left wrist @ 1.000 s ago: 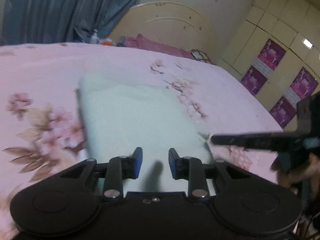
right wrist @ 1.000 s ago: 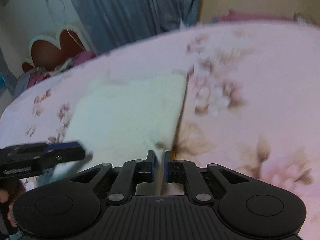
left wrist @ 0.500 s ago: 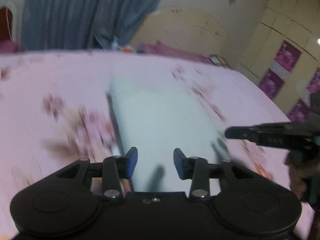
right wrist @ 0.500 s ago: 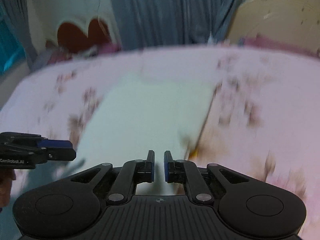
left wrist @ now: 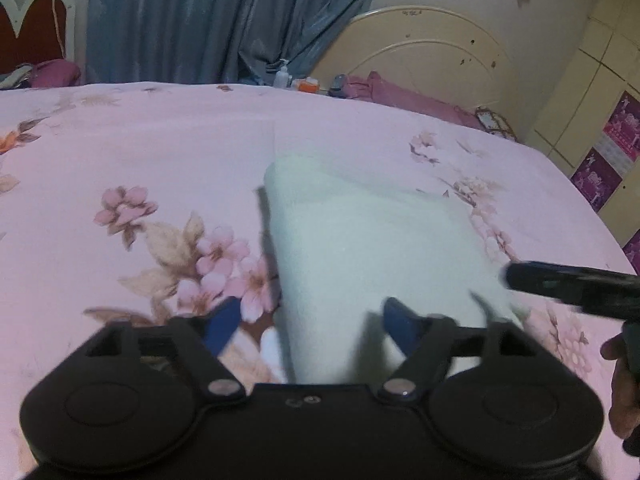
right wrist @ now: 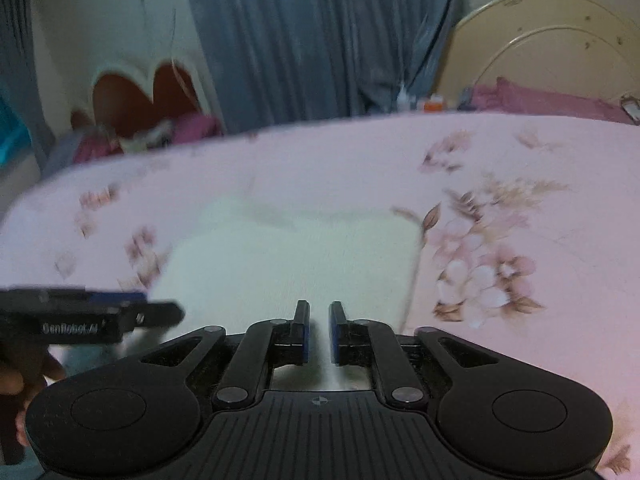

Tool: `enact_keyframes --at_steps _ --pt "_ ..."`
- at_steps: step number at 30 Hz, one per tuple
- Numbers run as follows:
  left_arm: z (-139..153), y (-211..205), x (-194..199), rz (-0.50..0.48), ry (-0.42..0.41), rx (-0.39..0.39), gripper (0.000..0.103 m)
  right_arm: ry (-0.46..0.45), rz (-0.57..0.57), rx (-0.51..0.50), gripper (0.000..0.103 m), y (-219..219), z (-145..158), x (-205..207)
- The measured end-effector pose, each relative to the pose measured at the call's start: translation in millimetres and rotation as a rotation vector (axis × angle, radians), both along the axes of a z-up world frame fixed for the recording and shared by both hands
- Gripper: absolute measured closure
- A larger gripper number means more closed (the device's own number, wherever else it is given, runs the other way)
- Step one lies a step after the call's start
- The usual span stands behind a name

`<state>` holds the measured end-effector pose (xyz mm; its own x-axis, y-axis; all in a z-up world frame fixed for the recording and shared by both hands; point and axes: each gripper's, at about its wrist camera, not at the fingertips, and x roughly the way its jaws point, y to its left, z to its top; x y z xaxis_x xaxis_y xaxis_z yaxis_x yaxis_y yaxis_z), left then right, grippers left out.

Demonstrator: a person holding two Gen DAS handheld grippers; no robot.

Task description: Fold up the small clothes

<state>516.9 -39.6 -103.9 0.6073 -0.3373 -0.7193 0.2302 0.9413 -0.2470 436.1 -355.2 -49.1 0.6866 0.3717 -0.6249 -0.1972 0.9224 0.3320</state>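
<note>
Both grippers' jaws have just been opening. The left gripper (left wrist: 310, 326) now stands wide, straddling the near left edge of the folded pale cloth (left wrist: 380, 248) on the pink floral bedspread (left wrist: 140, 152). The right gripper (right wrist: 319, 332) shows only a narrow gap, nothing pinched. The right view alone shows the cloth's right edge; its near edge is hidden behind the gripper bodies.

The cloth's (left wrist: 372, 248) near edge is hidden behind the left gripper's (left wrist: 314, 326) body at 6 o'clock; its blue pads (left wrist: 222, 326) are smeared by blur. The right gripper (left wrist: 568, 284) is cut off by the frame at 3 o'clock, its tips unseen. In the right wrist view the cloth (right wrist: 288, 264) and sheet (right wrist: 540, 184) are blurred, and the hand (right wrist: 20, 380) at 8 o'clock is cropped.
</note>
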Motion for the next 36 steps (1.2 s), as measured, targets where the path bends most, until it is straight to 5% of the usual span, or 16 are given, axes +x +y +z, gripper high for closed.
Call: enact_keyframes --at_steps 1,8,11,17,20,22,25,29,32,36 --pt "-1 1 -3 -0.001 0.009 0.005 0.023 -0.01 -0.014 0.031 0.019 -10 0 -7" --pt "-9 1 -13 0.01 0.074 -0.051 0.03 0.134 -0.038 0.261 0.029 -52 -22 -8" --pt "-14 6 -10 0.027 0.103 -0.127 0.033 0.214 -0.052 0.416 0.029 -64 -42 0" --pt "-32 28 3 0.115 0.179 -0.338 0.037 0.3 -0.086 0.572 0.029 -76 -67 13" --pt "-34 27 8 0.124 0.186 -0.353 0.037 0.327 -0.045 0.558 0.03 -67 -65 24" --pt "-32 21 12 0.106 0.188 -0.325 0.037 0.35 -0.018 0.52 0.052 -57 -64 31" --pt "-30 11 21 0.075 0.191 -0.283 0.038 0.358 -0.012 0.52 0.056 -50 -64 36" --pt "-29 -1 28 0.046 0.195 -0.245 0.062 0.326 0.018 0.409 0.057 -35 -54 40" --pt "-20 -8 28 0.018 0.167 -0.182 0.073 0.289 0.054 0.321 0.07 -20 -44 40" --pt "-6 -19 22 -0.037 0.111 -0.08 0.076 0.237 0.061 0.23 0.074 -8 -29 28"
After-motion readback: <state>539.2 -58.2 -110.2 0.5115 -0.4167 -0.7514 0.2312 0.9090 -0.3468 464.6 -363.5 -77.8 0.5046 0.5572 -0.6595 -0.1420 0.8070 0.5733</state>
